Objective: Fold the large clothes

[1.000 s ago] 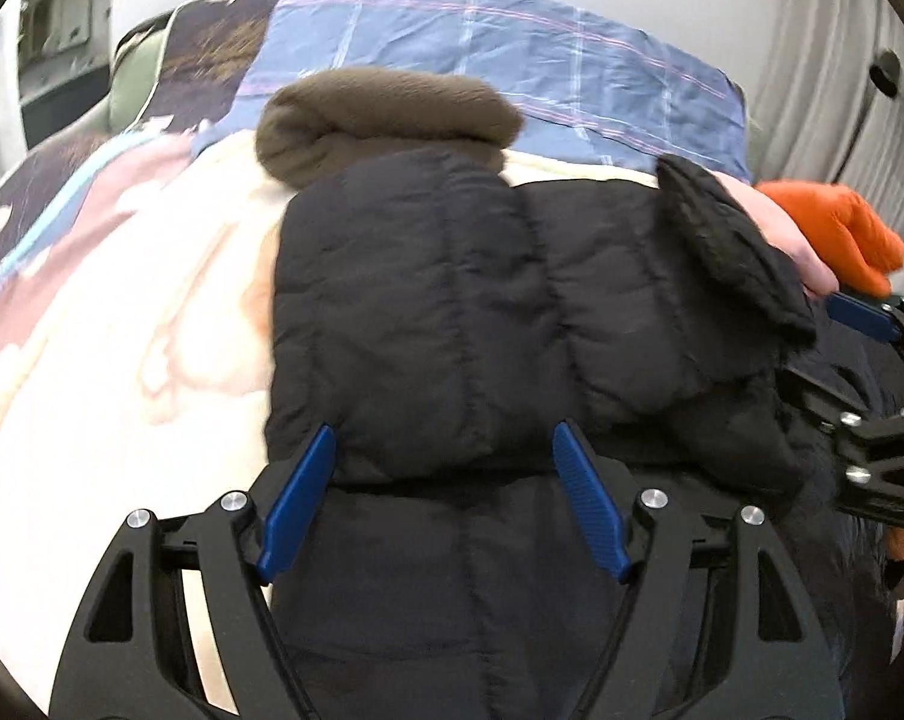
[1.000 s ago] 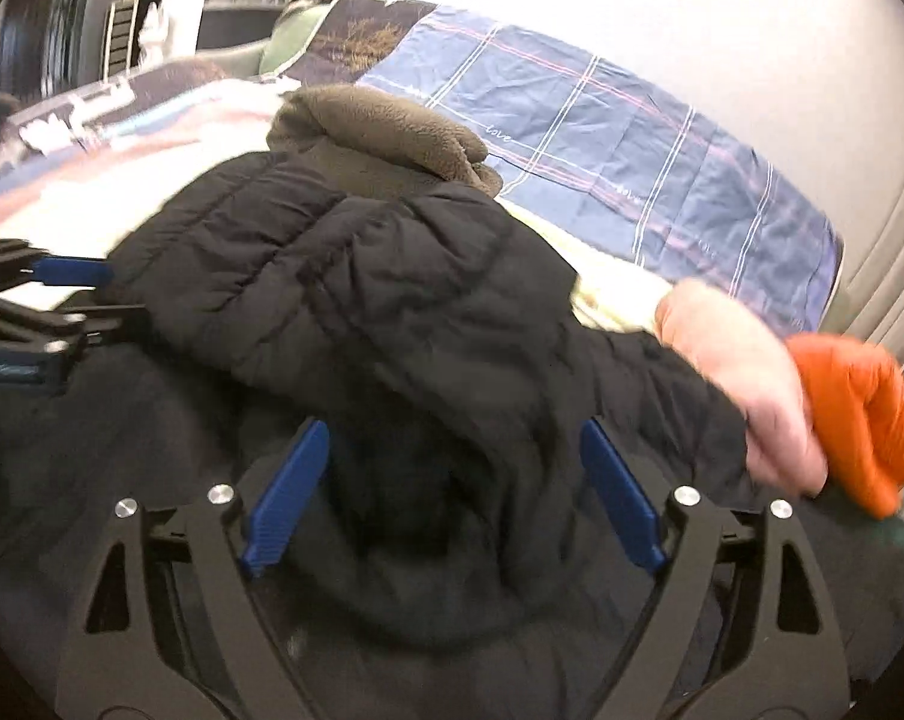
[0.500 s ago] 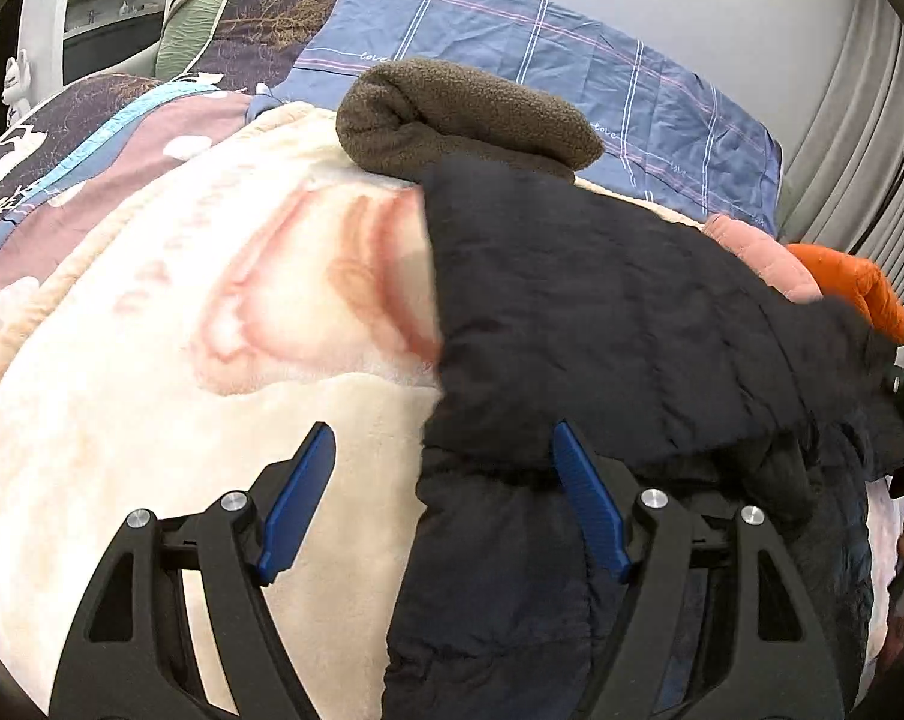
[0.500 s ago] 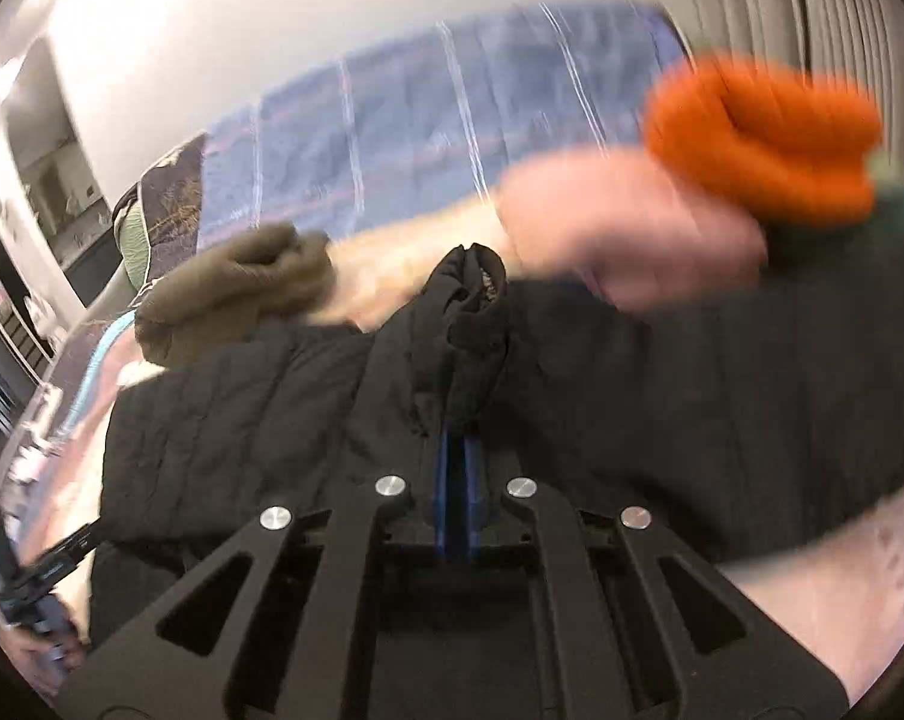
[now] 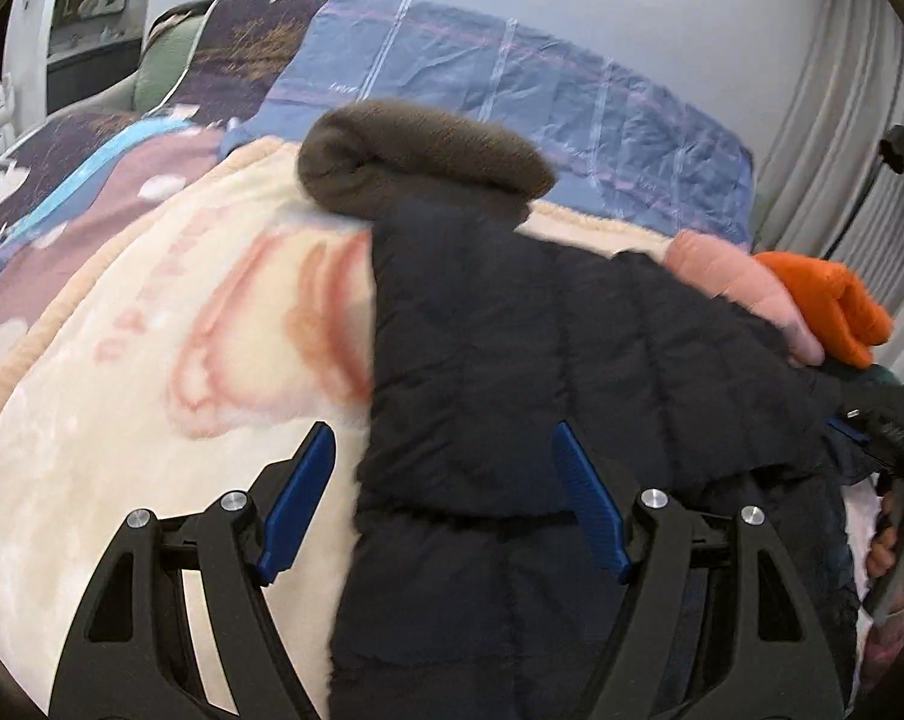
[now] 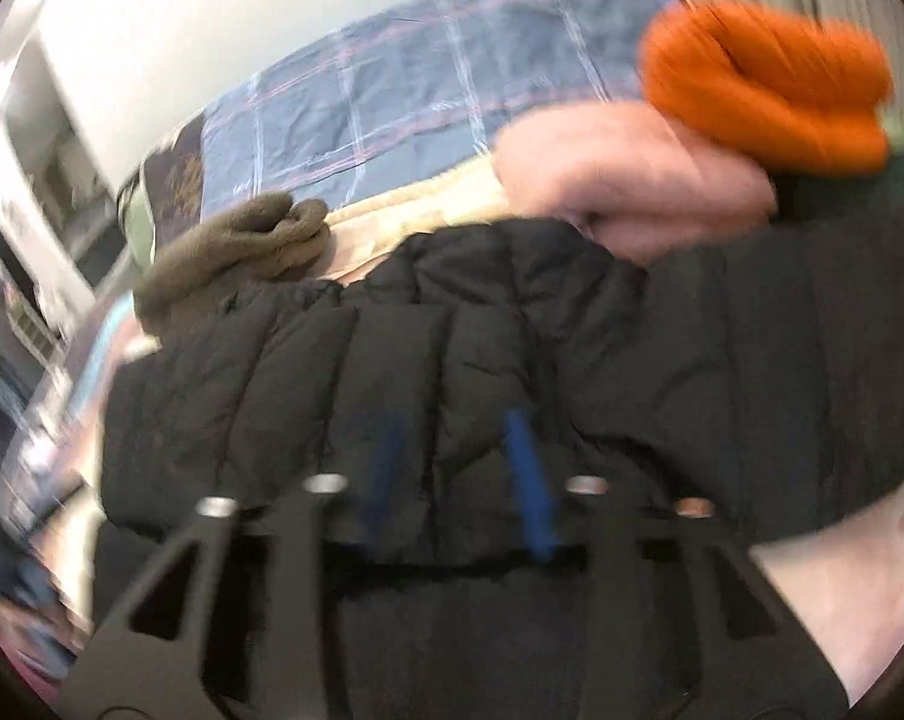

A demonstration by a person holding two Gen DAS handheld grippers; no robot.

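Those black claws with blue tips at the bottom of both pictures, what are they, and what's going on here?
They are handheld two-finger grippers, one in each of a person's hands, each with its own camera looking along its fingers. The left gripper stands open over a black puffer jacket lying on a cream blanket on a bed. The right gripper, blurred, has just been opening; the jacket lies between its fingers, apparently ungripped. Brown, pink and orange garments lie beyond.

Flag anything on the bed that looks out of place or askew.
Nothing is damaged or spilled. The black puffer jacket lies folded over itself, slightly skewed, its top edge bunched near the pink garment. The brown fleece and orange garment sit rolled beside it.
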